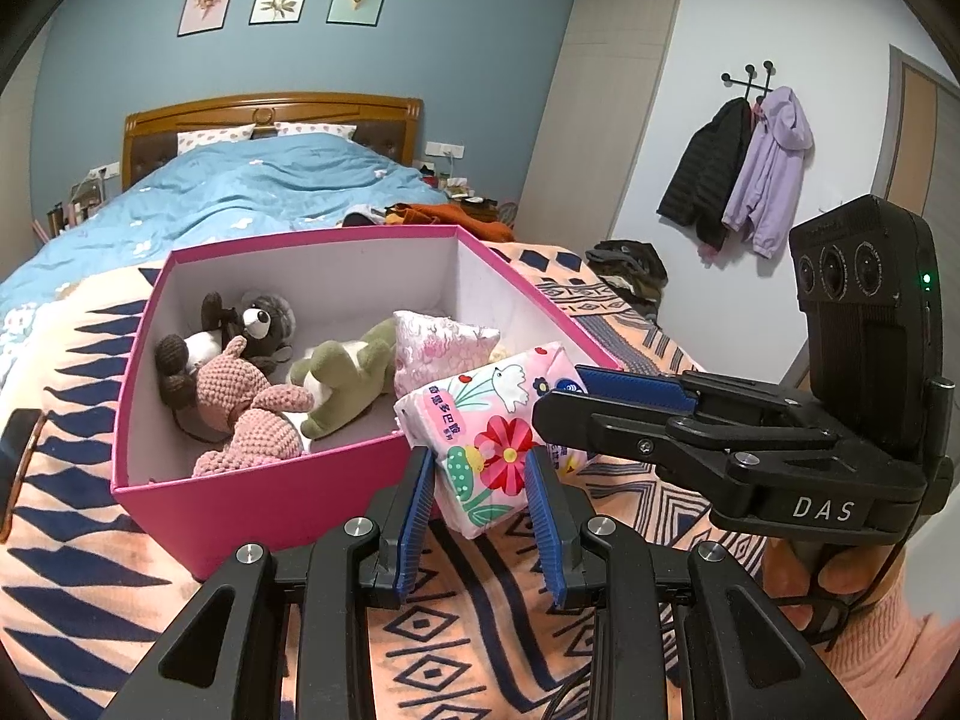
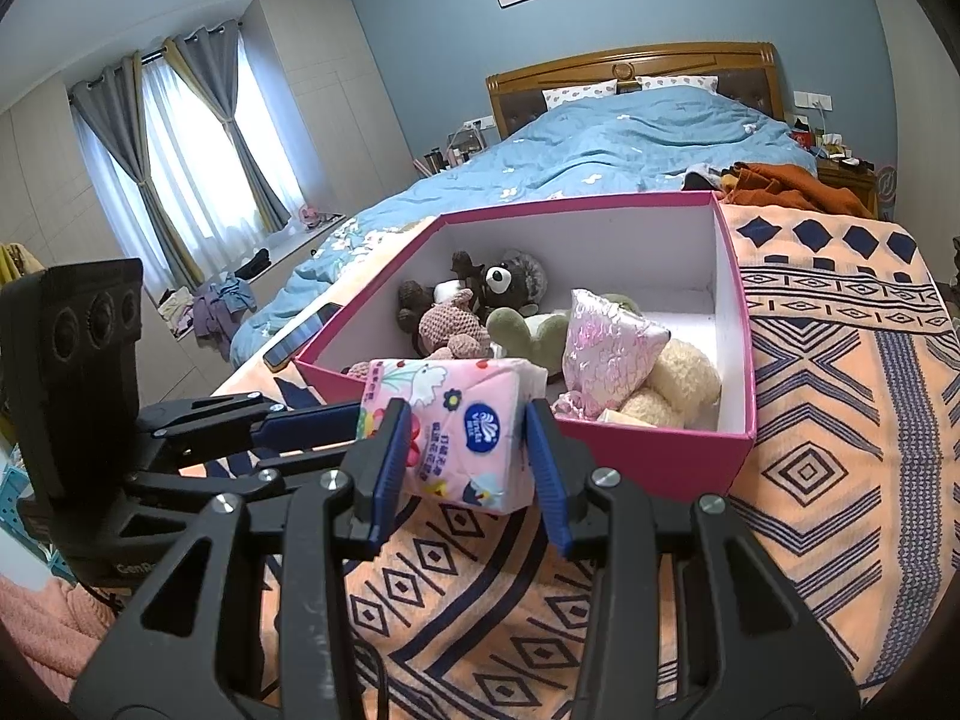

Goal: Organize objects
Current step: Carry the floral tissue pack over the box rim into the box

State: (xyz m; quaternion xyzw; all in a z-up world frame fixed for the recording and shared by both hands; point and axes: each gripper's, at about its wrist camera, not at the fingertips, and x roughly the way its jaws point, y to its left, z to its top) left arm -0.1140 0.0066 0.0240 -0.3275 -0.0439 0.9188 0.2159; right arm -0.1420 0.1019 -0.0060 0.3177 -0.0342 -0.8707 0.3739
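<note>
A pink floral tissue pack (image 1: 498,396) hangs just above the near right corner of the open pink box (image 1: 252,504), over the patterned blanket. My left gripper (image 1: 477,462) is shut on its lower end, blue pads pressing both sides. Coming in from the right, my right gripper (image 1: 555,390) clamps the pack's other end. In the right wrist view the tissue pack (image 2: 456,456) sits between the right gripper (image 2: 465,420) pads, with the left gripper (image 2: 336,420) gripping from the left. The pink box (image 2: 660,462) holds a dark bear (image 1: 258,318), a pink crochet toy (image 1: 240,390), a green plush (image 1: 348,372) and a pink pouch (image 1: 432,348).
The box stands on an orange and navy blanket (image 2: 810,420) at the foot of a bed with a blue quilt (image 2: 600,144). A phone (image 2: 300,330) lies left of the box. Orange clothes (image 2: 786,186) lie beyond it. Jackets (image 1: 750,168) hang on the right wall.
</note>
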